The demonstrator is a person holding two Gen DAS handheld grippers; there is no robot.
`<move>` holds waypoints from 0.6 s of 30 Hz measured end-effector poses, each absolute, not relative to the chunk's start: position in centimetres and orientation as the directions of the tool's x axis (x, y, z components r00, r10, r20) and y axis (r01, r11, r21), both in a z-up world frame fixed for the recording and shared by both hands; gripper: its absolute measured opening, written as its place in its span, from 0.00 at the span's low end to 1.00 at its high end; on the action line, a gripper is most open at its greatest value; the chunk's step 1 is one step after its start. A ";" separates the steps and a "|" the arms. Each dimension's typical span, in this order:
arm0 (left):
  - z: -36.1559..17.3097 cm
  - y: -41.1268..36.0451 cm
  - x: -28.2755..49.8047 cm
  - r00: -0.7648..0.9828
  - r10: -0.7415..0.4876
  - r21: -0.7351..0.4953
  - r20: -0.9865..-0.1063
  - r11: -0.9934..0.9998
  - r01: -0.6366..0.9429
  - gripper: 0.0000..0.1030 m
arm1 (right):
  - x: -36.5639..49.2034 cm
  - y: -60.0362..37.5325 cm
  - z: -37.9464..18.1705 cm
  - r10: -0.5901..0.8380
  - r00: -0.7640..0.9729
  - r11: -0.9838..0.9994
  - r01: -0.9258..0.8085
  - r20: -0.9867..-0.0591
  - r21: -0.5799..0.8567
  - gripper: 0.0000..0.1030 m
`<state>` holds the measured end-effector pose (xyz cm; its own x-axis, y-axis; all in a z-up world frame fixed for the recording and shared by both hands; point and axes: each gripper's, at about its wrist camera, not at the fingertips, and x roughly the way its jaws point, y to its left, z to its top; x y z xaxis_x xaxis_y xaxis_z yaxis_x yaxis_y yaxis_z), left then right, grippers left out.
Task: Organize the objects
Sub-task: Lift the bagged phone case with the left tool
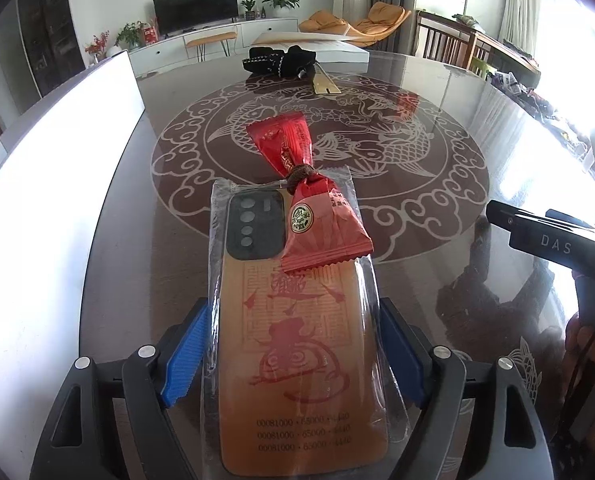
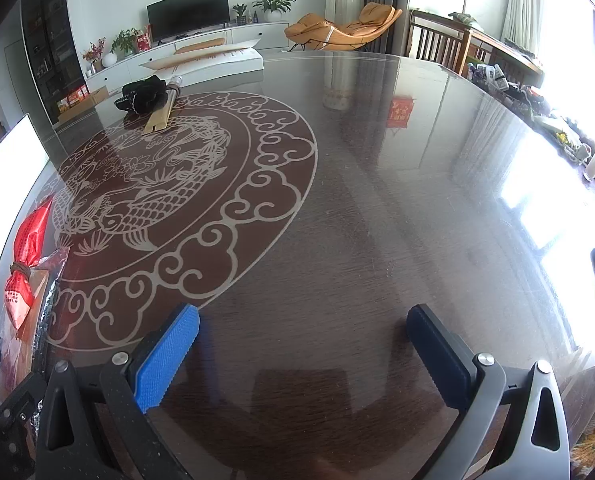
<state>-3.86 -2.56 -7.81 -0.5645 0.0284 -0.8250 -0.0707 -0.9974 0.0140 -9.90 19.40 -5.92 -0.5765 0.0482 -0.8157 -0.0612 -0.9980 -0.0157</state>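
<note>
While the left gripper (image 1: pixel 295 352) clamps its blue pads on both long edges of the plastic-wrapped phone case (image 1: pixel 297 320) – a red candy packet (image 1: pixel 309 204) lying on its far end above the glass table (image 1: pixel 437 280) – the right gripper (image 2: pixel 303 354) hangs wide open, holding nothing

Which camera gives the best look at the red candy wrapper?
The left wrist view: the red candy wrapper lies whole and centred there, resting on the bagged phone case. The right wrist view catches it only at its left edge, squeezed.

bagged phone case (image 1: pixel 297 344) flat on table; red candy (image 1: pixel 309 204) atop.
</note>
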 end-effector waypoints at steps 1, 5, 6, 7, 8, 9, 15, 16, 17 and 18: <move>-7.8 -2.5 -3.8 -0.570 0.026 0.016 -0.822 -0.998 -0.069 0.79 | -9.9 19.4 -5.9 0.048 -0.576 -0.998 -0.061 -0.816 -0.016 1.00; -7.9 -2.5 -4.3 -0.586 0.028 0.015 -0.810 -0.998 -0.068 0.79 | -9.9 19.4 -5.9 0.048 -0.576 -0.998 -0.061 -0.816 -0.016 1.00; -7.9 -2.6 -4.4 -0.588 0.027 0.014 -0.809 -0.998 -0.065 0.82 | -9.9 19.4 -5.9 0.048 -0.576 -0.998 -0.061 -0.816 -0.016 1.00; -7.9 -2.7 -4.3 -0.585 0.024 0.013 -0.811 -0.998 -0.059 0.84 | -9.9 19.4 -5.9 0.048 -0.576 -0.998 -0.061 -0.816 -0.016 1.00; -8.0 -2.8 -4.4 -0.583 0.021 0.011 -0.812 -0.999 -0.052 0.86 | -9.9 19.4 -5.9 0.048 -0.576 -0.998 -0.061 -0.816 -0.016 1.00; -8.0 -2.8 -4.5 -0.582 0.020 0.012 -0.813 -0.999 -0.050 0.87 | -9.9 19.4 -5.9 0.048 -0.576 -0.998 -0.061 -0.816 -0.016 1.00; -7.9 -3.2 -4.1 -0.591 -0.015 0.013 -0.807 -1.000 0.009 0.79 | -9.9 19.4 -5.9 0.048 -0.576 -0.998 -0.061 -0.816 -0.016 1.00; -7.9 -3.3 -4.0 -0.591 -0.019 0.014 -0.807 -1.000 0.014 0.79 | -9.9 19.4 -5.9 0.048 -0.576 -0.998 -0.061 -0.816 -0.016 1.00; -7.9 -3.3 -4.0 -0.590 -0.019 0.015 -0.807 -1.000 0.012 0.79 | -9.9 19.4 -5.9 0.048 -0.576 -0.998 -0.061 -0.816 -0.016 1.00; -7.9 -3.4 -4.0 -0.589 -0.017 0.013 -0.808 -1.000 0.010 0.79 | -9.9 19.4 -5.9 0.048 -0.576 -0.998 -0.061 -0.816 -0.016 1.00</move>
